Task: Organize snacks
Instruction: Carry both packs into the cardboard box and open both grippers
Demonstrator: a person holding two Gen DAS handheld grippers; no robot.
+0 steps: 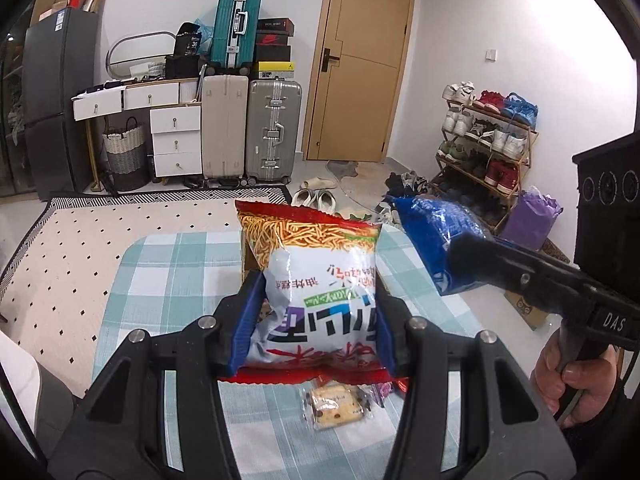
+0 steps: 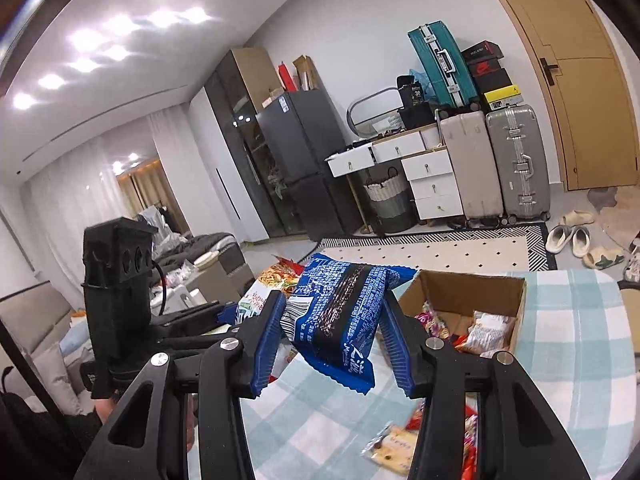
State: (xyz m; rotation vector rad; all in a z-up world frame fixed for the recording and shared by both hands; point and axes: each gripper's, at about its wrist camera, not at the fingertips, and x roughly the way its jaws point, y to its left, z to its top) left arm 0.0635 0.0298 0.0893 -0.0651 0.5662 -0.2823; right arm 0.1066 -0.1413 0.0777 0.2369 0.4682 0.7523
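Our left tongs and right tongs are matte black with silver screws and ribbed blue pads. "DAS" marks one handle; our bare hand wears a dark sleeve.

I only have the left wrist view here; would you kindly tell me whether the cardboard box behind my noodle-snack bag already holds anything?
Observer: Yes, the open brown cardboard box already holds several wrapped snacks.
Operator: Thank you. Is the right gripper gripping its bag firmly?
Observer: The right gripper is shut on the blue foil snack bag, pinching its middle.
Operator: Is that bag above the box?
Observer: No, it hangs over the checked tablecloth, beside the box.
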